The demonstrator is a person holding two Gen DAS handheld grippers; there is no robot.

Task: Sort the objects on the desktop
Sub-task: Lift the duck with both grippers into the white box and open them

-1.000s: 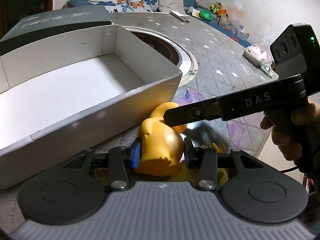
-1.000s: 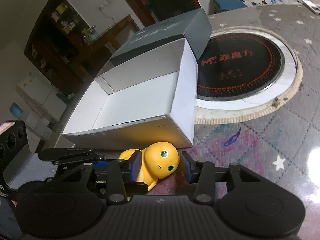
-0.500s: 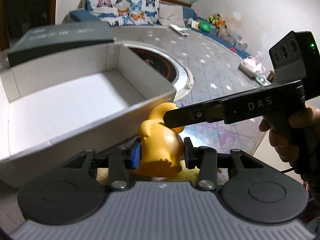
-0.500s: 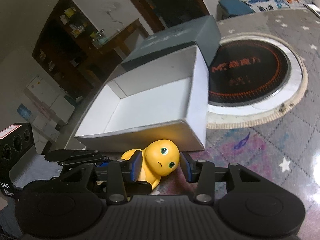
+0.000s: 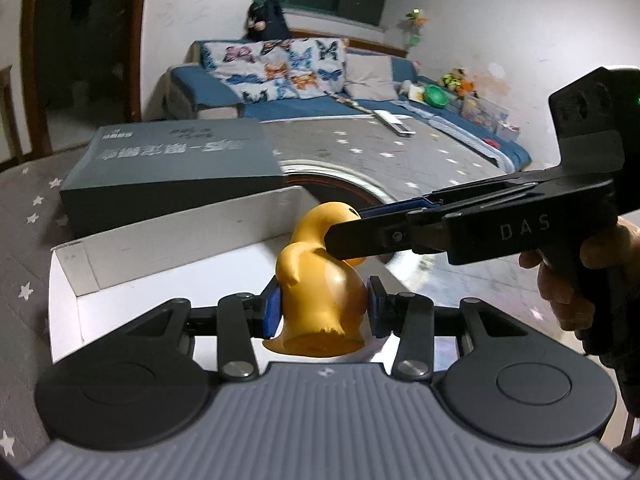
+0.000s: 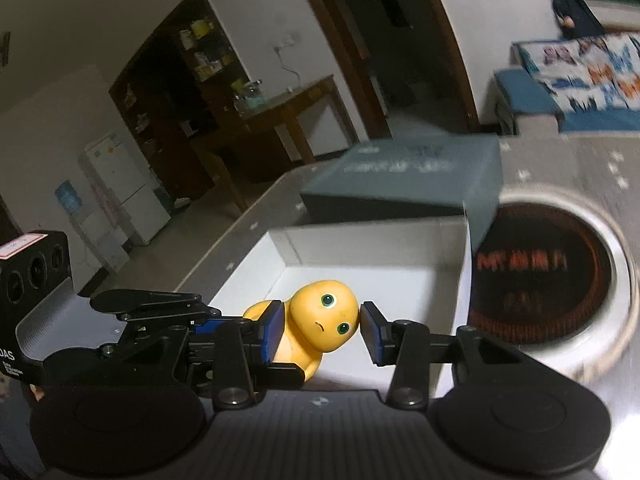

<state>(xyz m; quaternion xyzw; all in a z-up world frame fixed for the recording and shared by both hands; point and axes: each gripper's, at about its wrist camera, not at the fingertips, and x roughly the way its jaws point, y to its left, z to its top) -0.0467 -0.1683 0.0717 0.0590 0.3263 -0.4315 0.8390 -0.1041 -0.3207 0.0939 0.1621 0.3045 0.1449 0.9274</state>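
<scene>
Yellow toy [image 5: 320,280] with green eyes and a small frown hangs over the open white box [image 6: 400,276]. Left gripper [image 5: 322,310] jaws pinch its body; right gripper [image 6: 322,330] jaws seem to touch its head, slightly blurred. Its base is partly hidden. Grey lid [image 5: 172,164] lies behind

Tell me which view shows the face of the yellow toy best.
The right wrist view: the toy's green eyes and small mouth face that camera, between the right claw's pads. The left wrist view shows only its back and base, held in the left claw.
</scene>
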